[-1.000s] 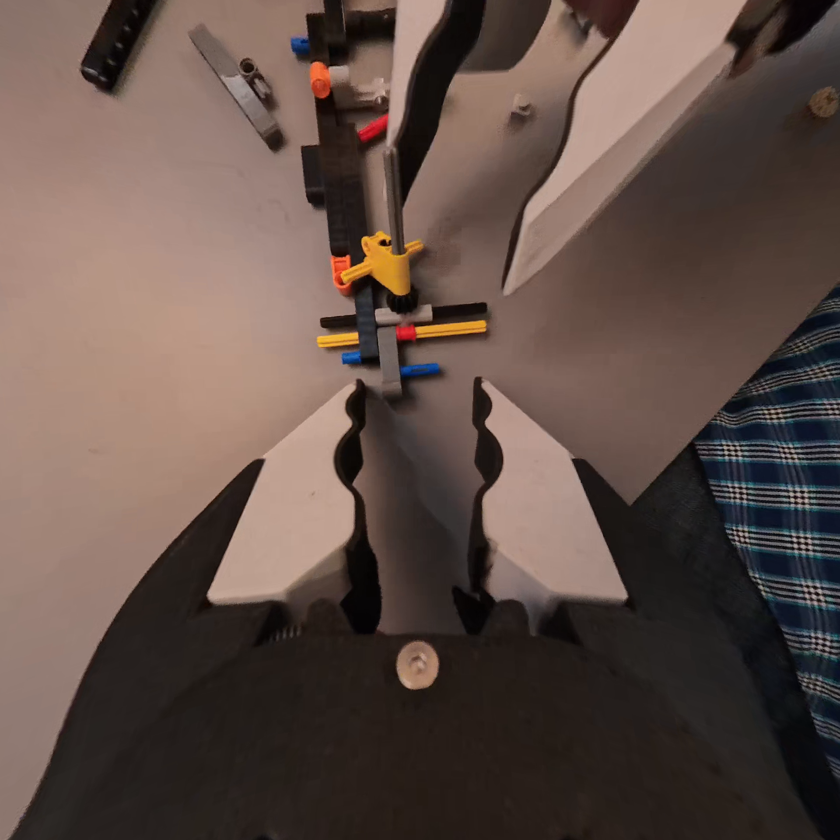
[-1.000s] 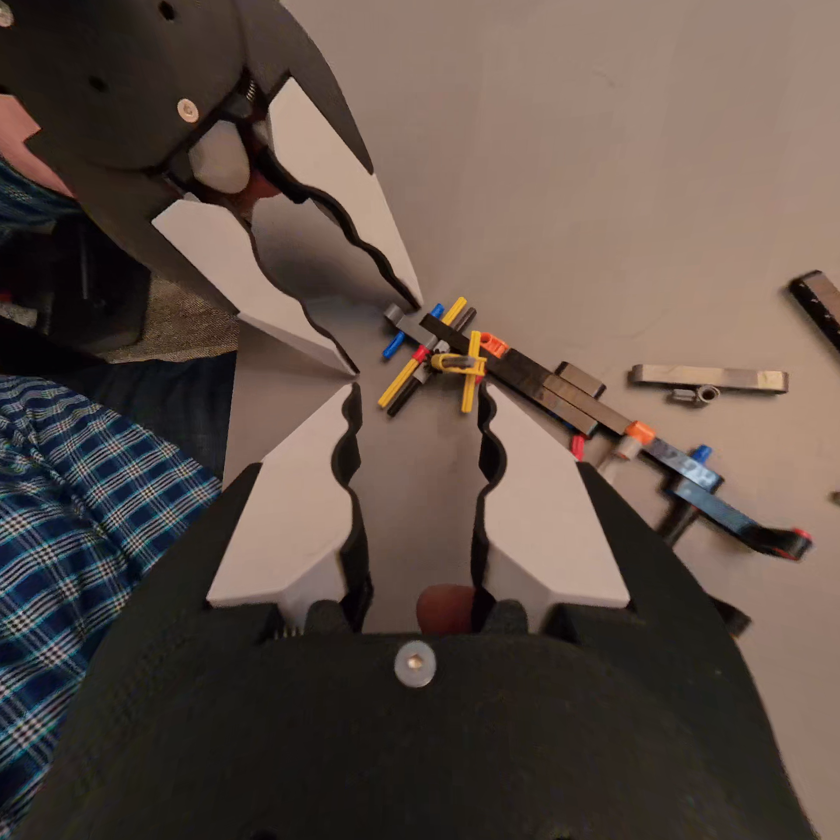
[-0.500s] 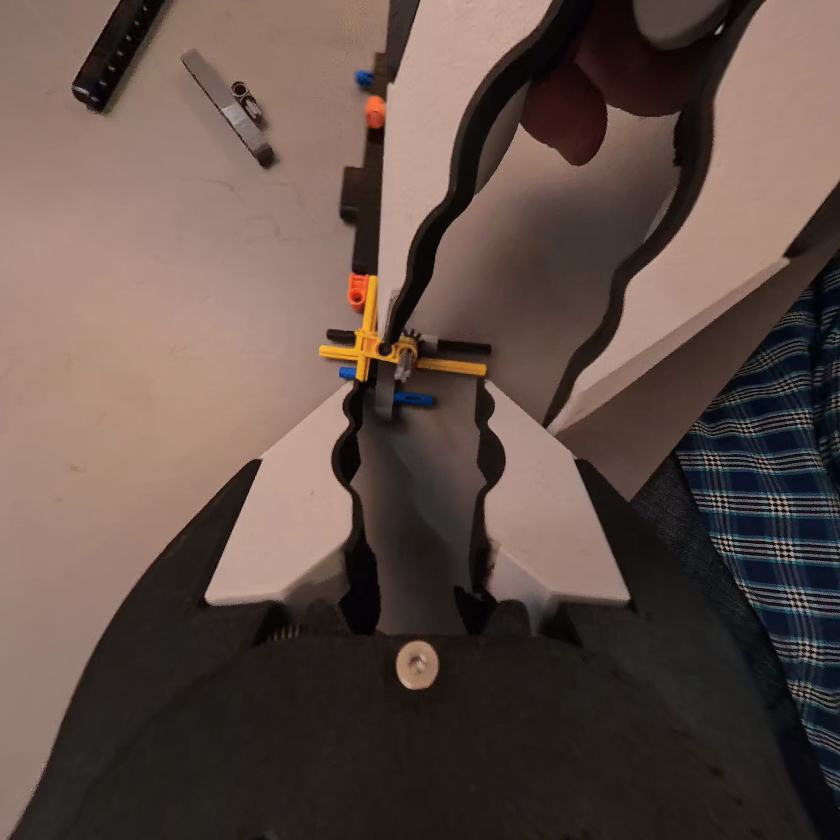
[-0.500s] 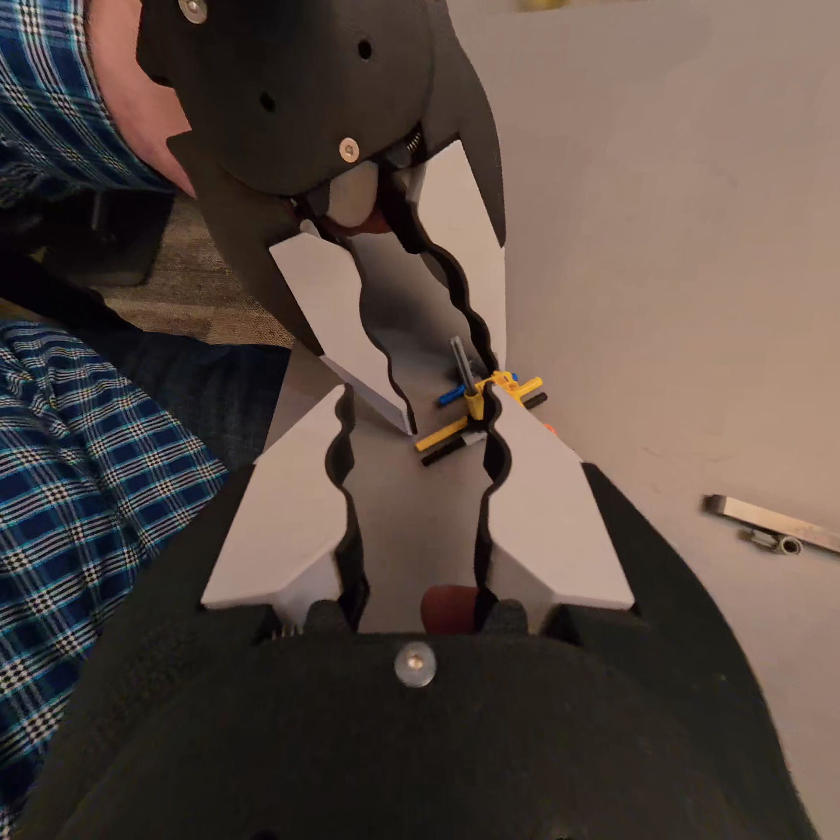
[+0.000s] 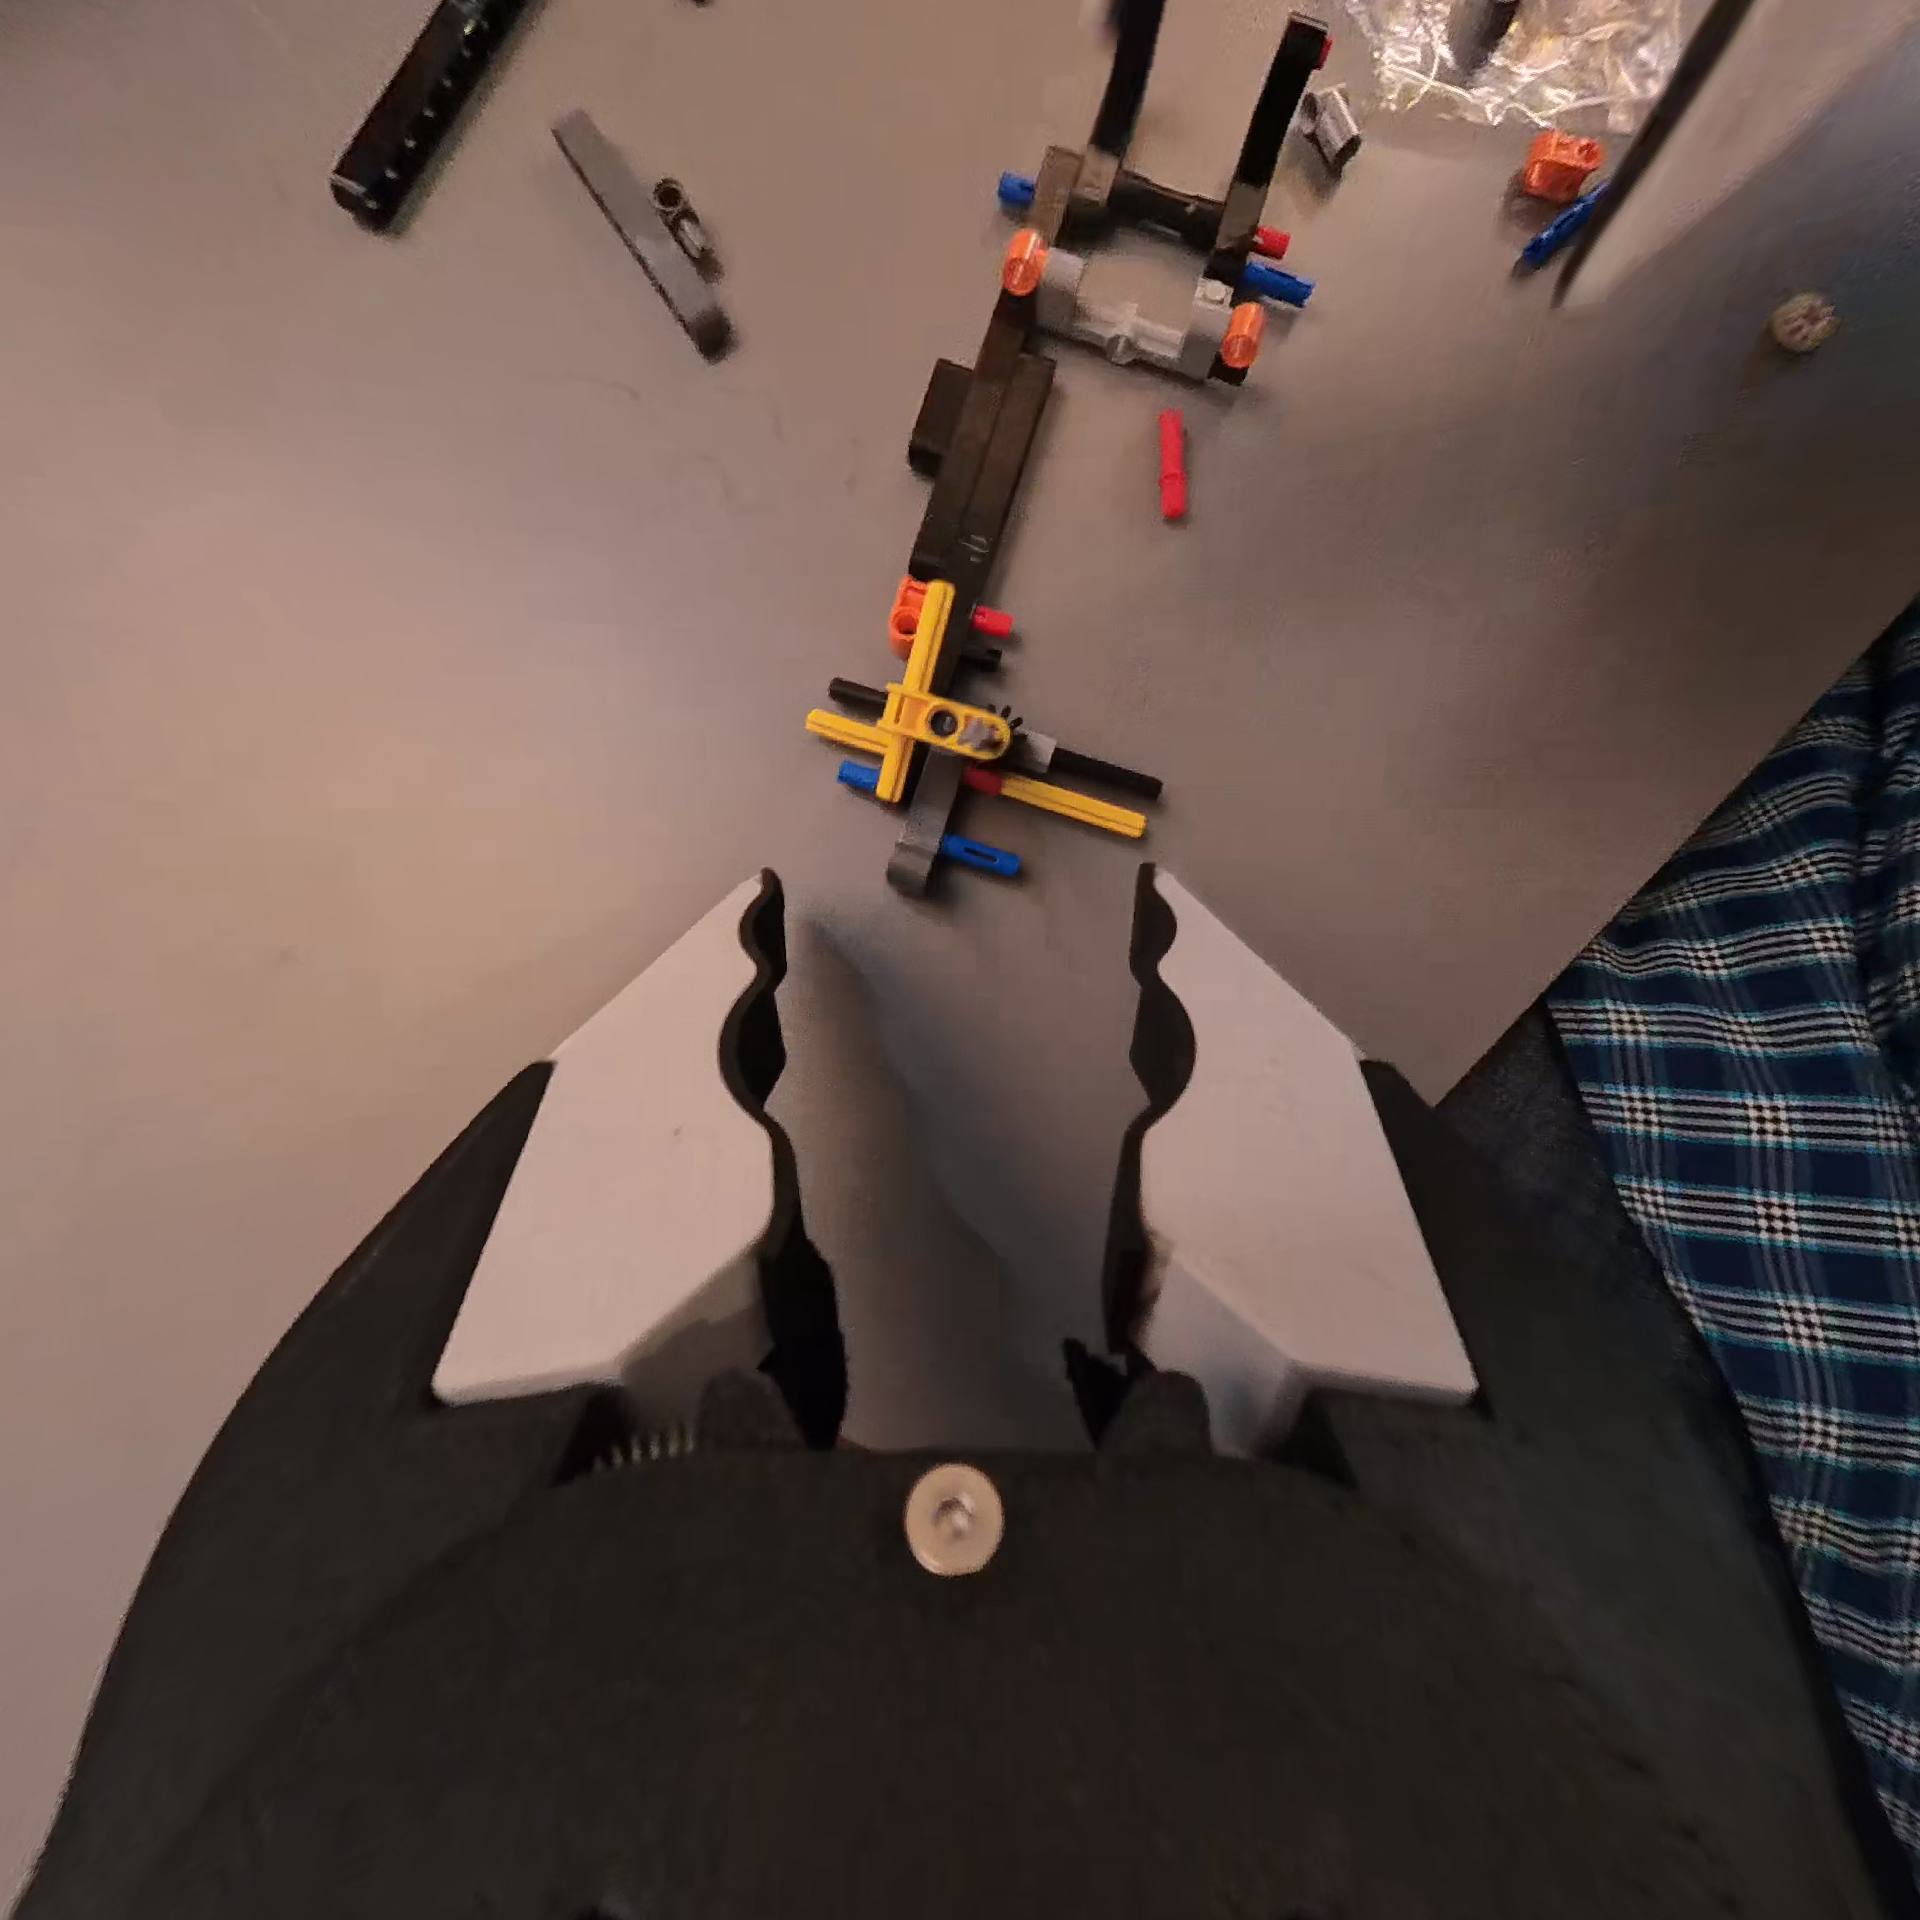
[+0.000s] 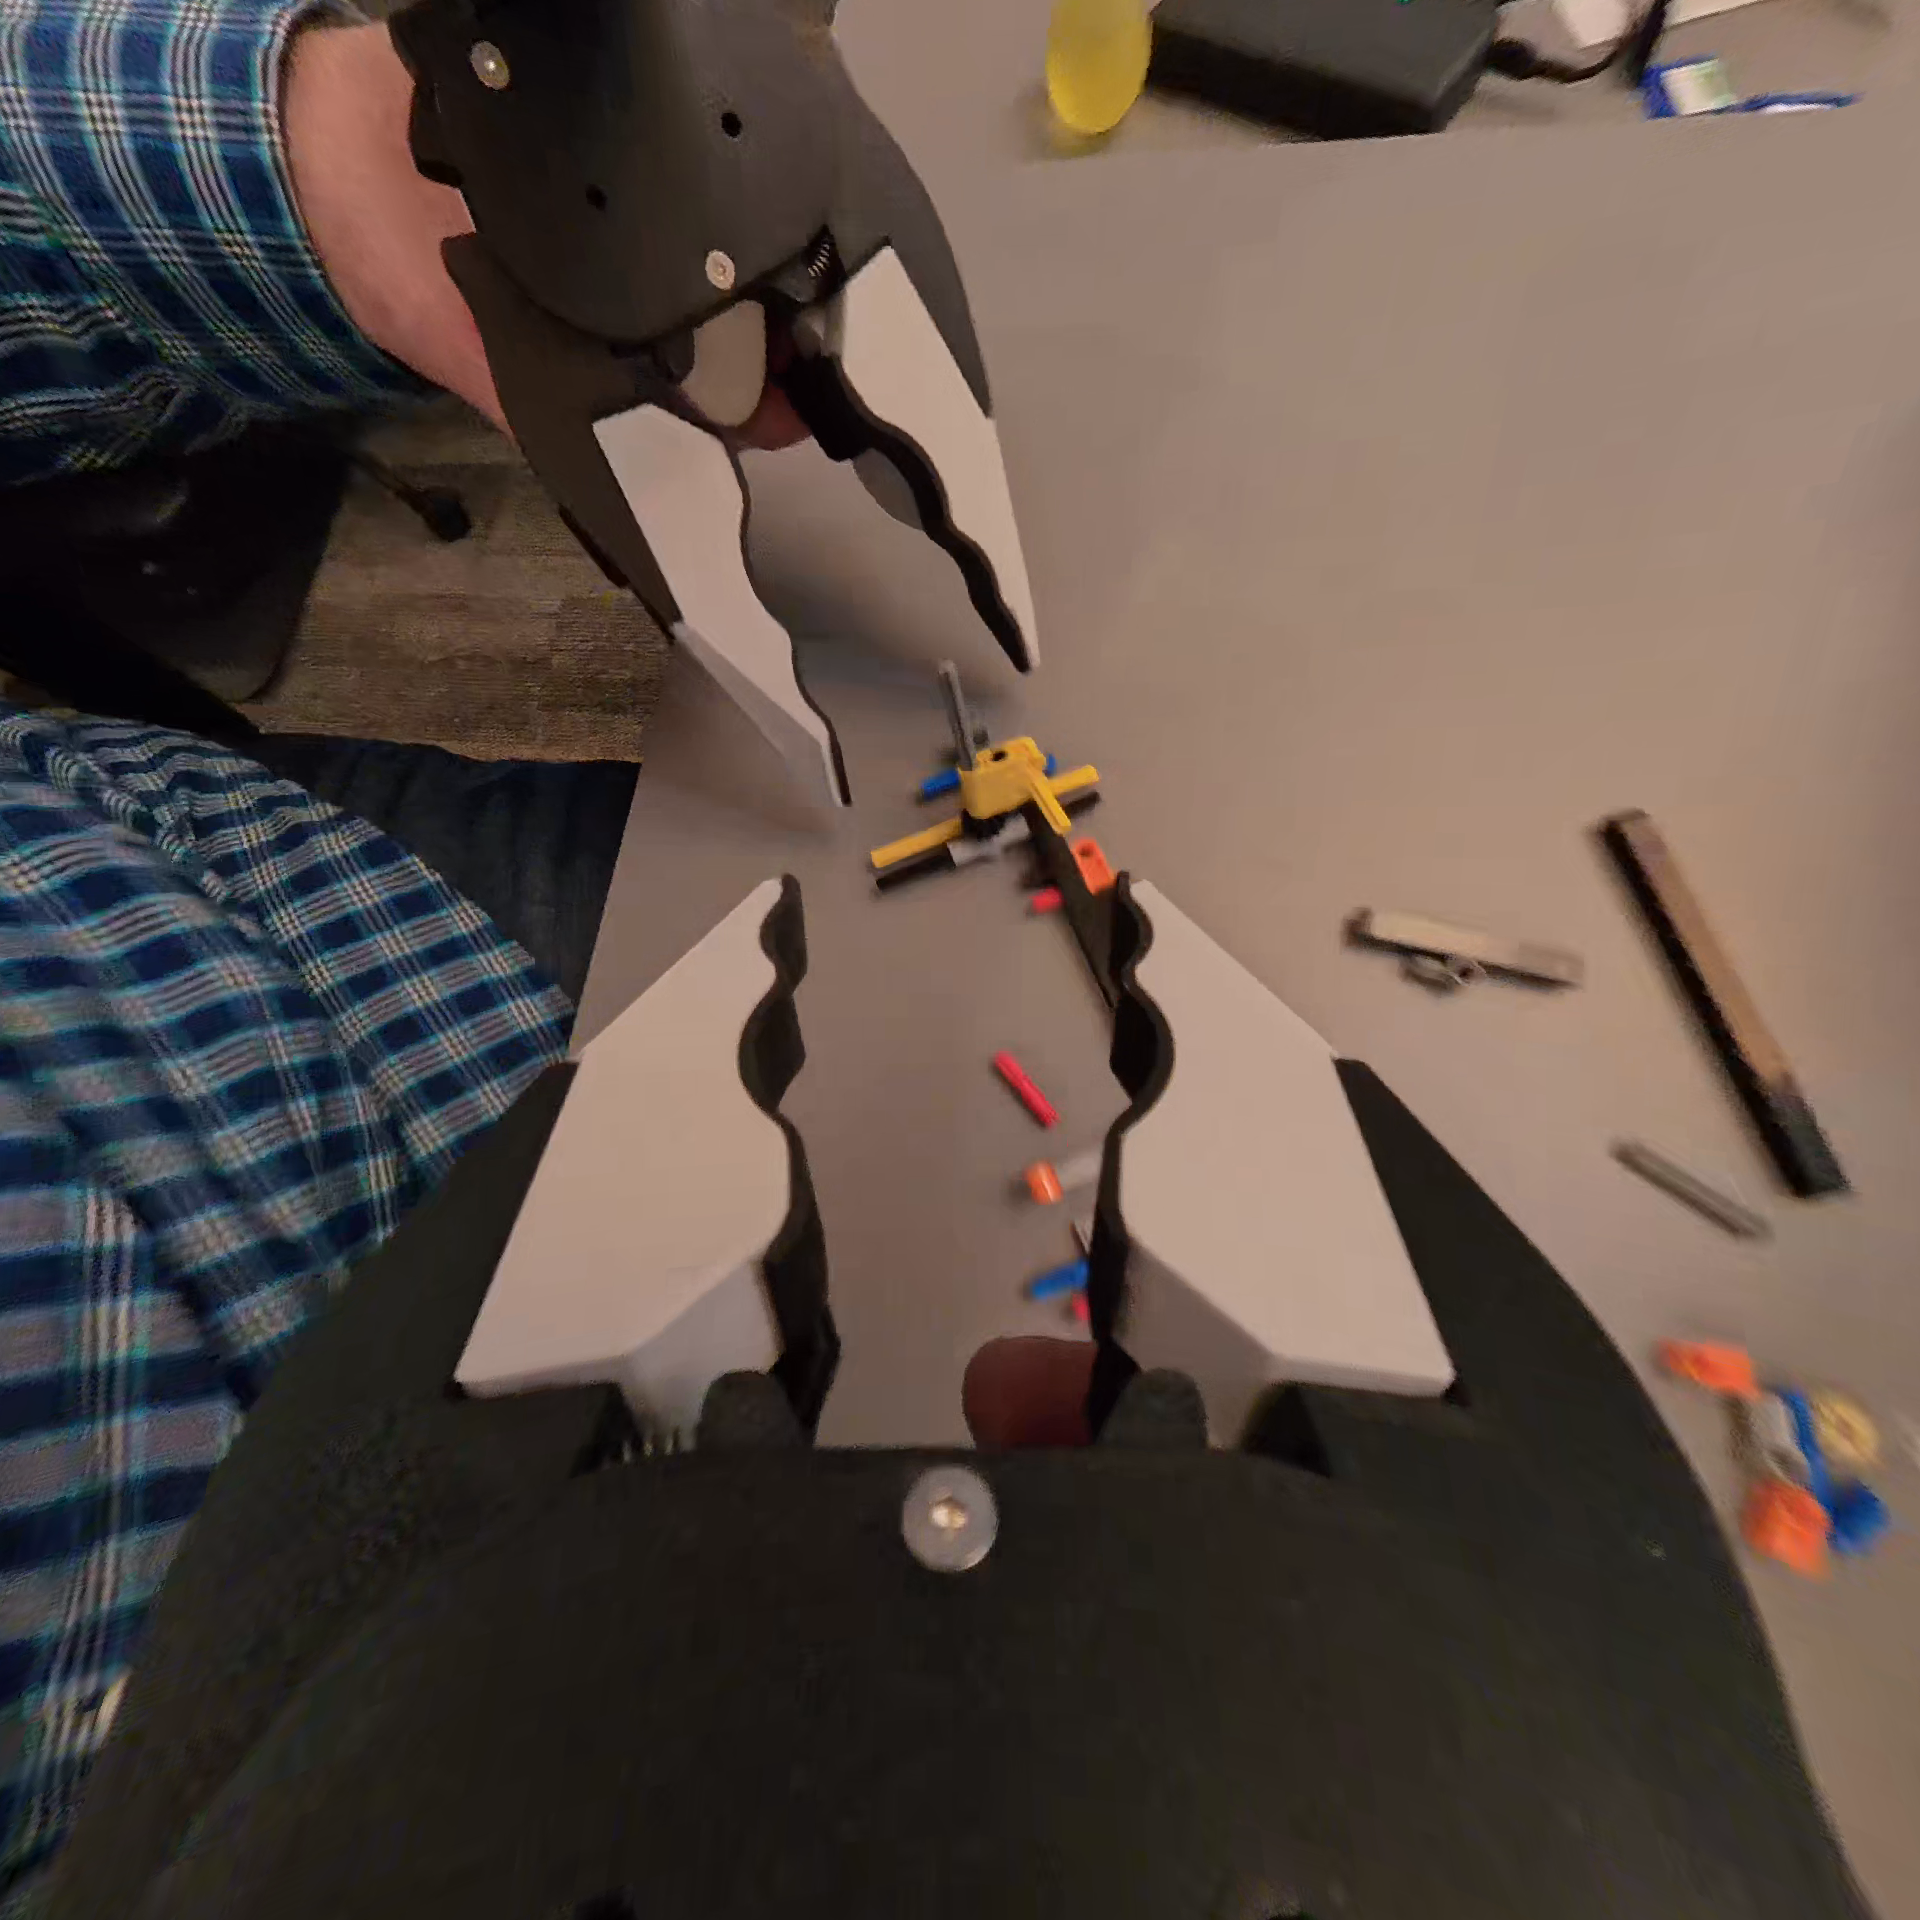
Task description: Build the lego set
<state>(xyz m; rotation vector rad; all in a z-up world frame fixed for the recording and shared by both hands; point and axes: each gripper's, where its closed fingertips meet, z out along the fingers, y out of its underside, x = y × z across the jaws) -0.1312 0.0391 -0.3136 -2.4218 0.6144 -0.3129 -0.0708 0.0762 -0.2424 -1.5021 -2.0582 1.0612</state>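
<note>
Both tongs, left and right, now agape and empty, right ones withdrawn from the yellow connector.

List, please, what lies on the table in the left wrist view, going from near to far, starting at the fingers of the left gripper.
left gripper → yellow cross piece → black beams → grey frame with orange caps → clear plastic bag

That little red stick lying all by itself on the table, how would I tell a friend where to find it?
Start at the long black assembly running up the middle of the grey table. Just to its right, below the grey-and-orange frame, lies the loose red pin. Unlike the other red pins, which are plugged into the build, it touches nothing.
</note>
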